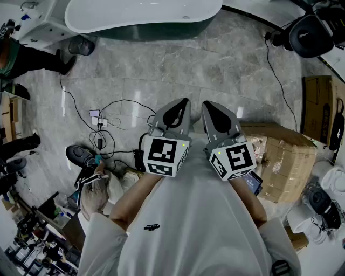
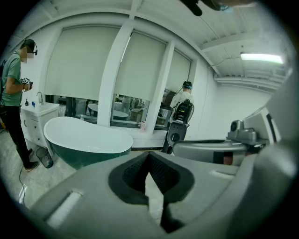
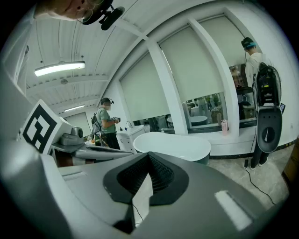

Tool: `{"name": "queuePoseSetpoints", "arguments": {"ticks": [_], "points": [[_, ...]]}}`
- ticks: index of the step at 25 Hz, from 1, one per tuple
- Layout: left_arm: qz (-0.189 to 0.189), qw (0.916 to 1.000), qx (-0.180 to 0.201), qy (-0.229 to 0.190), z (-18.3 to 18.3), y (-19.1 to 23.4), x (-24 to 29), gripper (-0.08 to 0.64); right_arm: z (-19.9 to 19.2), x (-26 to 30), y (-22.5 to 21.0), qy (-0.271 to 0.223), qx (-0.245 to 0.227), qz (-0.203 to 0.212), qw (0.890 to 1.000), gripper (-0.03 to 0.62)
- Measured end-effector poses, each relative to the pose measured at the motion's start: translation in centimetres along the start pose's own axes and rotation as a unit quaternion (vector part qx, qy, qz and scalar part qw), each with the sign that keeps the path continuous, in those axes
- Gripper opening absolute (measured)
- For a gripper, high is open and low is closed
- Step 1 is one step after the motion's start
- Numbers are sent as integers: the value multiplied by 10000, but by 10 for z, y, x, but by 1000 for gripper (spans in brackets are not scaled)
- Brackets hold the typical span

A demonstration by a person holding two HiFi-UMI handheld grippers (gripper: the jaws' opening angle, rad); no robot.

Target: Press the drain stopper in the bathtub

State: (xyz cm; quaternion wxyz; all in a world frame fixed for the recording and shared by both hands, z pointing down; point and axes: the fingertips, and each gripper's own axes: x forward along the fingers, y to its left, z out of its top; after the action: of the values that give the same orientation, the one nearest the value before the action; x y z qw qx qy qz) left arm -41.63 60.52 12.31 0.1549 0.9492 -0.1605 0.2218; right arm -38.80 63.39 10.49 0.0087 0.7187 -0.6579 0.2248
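Bathtub [image 1: 141, 15] ahead; left hand-held gripper [image 1: 185, 102] and right hand-held gripper [image 1: 208, 104] held side by side, closed, empty.

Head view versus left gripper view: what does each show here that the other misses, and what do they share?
Only the head view: the cardboard box and the holder's own white shirt. Only the left gripper view: the window blinds, a ceiling light and a person in white by the window. Both: the bathtub and the left gripper, jaws closed on nothing.
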Motion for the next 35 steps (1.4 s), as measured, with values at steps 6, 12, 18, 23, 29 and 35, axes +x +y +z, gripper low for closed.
{"name": "queuePoseSetpoints", "arguments": {"ticks": [6, 12, 18, 23, 29, 35], "points": [[79, 9999, 53, -53, 1, -25, 7, 1, 1, -17, -16, -26, -35, 99, 9999, 0], [218, 9996, -12, -163, 6, -41, 18, 0, 12, -28, -36, -169, 15, 263, 9995, 0], [336, 9992, 21, -210, -6, -63, 32, 0, 13, -45, -63, -218, 97, 350, 9991, 3], [538, 9983, 4, -235, 6, -47, 43, 0, 19, -27, -75, -137, 224, 417, 9988, 2], [390, 9991, -5, -189, 27, -8, 83, 0, 28, 28, -93, 17, 317, 304, 9990, 2], [162, 9997, -88, -139, 76, 64, 149, 0, 64, 125, -129, 127, 503, 70, 9986, 2]]}}
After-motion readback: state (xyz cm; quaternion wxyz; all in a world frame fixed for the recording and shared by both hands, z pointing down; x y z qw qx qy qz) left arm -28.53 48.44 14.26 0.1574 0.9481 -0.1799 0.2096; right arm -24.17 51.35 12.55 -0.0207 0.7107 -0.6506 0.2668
